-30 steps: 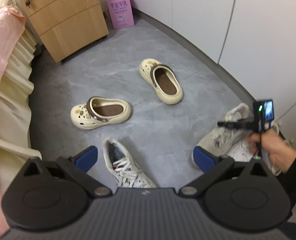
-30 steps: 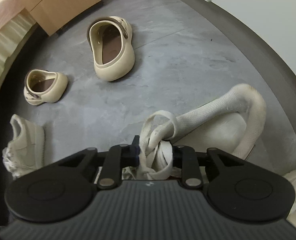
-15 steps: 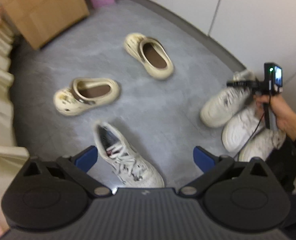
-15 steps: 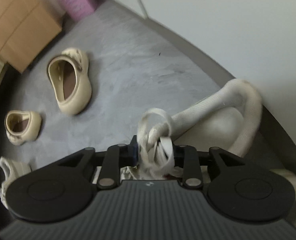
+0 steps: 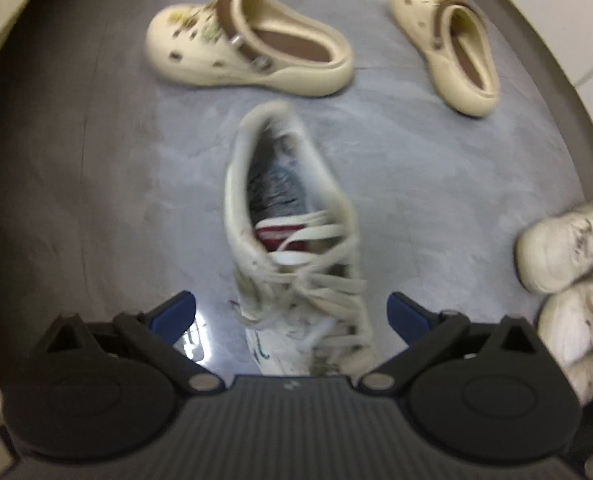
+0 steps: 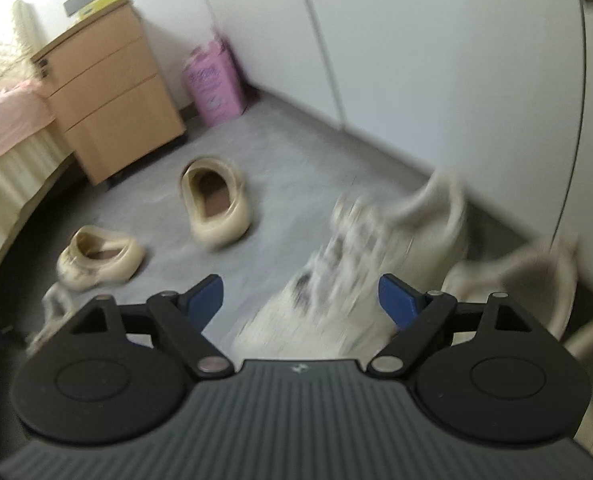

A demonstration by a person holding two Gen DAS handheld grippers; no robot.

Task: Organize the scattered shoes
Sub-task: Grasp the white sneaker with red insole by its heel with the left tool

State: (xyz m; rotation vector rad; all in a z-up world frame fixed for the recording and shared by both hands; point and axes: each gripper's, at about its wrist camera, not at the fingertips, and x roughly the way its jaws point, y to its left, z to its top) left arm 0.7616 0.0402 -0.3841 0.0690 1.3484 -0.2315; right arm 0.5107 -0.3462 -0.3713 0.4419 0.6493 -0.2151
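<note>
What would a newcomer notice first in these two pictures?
A scuffed white lace-up sneaker lies on the grey floor between the fingers of the open left gripper. Beyond it lie two cream clogs with brown straps. The right gripper is open over blurred white sneakers.

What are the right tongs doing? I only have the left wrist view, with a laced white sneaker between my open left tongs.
Observer: The right tongs are open and hold nothing.
Operator: Anything in front of them?
Observer: A blurred white sneaker lies just ahead, near the white wall panels.
Operator: What stands beyond the clogs?
Observer: A wooden drawer cabinet, with a pink box beside it against the wall.
</note>
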